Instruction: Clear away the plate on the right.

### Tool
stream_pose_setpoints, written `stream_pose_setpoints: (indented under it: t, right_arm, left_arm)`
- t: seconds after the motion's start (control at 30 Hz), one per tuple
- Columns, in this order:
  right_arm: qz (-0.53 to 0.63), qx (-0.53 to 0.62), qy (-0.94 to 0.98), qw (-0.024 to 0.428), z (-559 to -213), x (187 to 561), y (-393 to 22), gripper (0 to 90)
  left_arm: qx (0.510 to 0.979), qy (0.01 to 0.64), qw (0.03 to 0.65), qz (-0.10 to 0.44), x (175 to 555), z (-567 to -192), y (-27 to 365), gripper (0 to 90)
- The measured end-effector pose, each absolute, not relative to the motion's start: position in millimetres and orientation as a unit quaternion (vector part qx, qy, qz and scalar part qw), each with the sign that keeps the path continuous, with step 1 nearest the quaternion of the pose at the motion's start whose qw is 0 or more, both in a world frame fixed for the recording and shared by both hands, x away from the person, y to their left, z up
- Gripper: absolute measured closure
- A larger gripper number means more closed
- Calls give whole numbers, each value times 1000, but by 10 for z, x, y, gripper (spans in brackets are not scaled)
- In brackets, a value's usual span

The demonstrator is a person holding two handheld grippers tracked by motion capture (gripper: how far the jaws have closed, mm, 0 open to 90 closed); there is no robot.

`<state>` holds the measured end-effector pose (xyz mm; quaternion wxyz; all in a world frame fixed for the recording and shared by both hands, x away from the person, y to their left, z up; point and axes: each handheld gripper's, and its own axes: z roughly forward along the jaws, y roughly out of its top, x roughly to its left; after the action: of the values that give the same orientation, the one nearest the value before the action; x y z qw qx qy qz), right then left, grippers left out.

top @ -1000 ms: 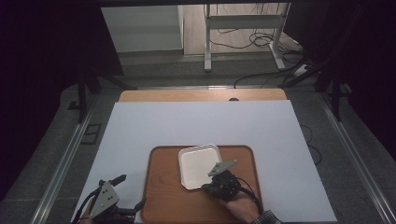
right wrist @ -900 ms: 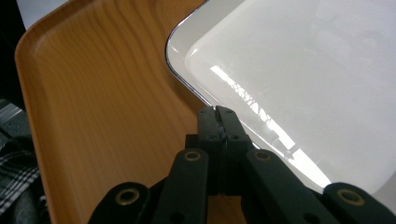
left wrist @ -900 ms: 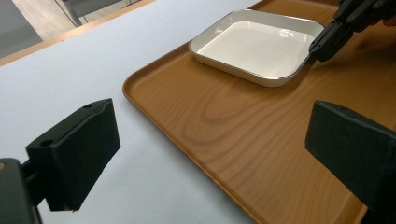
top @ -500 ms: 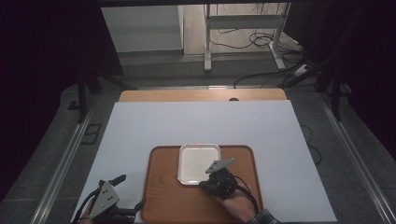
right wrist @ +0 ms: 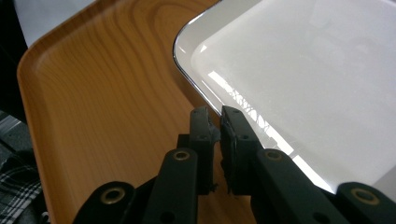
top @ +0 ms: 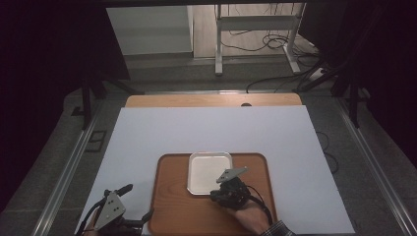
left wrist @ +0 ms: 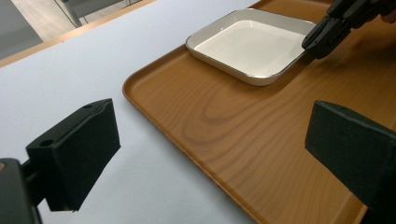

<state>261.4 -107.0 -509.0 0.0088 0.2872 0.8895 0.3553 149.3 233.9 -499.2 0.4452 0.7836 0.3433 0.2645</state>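
Note:
A white square dish lies flat on the far half of a wooden tray. My right gripper sits at the dish's near right edge. In the right gripper view the dish has its rim between the jaw tips of the right gripper. Those jaws have just been opening and stand a thin slit apart. My left gripper rests by the tray's near left corner. Its jaws are wide open over the tray with nothing between them. That view also takes in the dish and the right gripper.
A white sheet covers most of the table, and a strip of wooden tabletop shows at the far edge. Beyond it are metal stand legs and floor cables. A plaid sleeve comes in at the bottom.
The dish lay slightly skewed a second ago and now sits square on the tray. The right gripper stayed at its rim. The left gripper has not moved.

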Motion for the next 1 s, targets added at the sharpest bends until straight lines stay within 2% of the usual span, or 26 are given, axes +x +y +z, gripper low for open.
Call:
stream_pose_setpoints:
  t: [1.0]
  right_arm:
    - [372, 295, 879, 34, -4938, 2654, -1188, 638]
  left_arm:
    - [784, 342, 445, 265, 1490, -4992, 2339, 29]
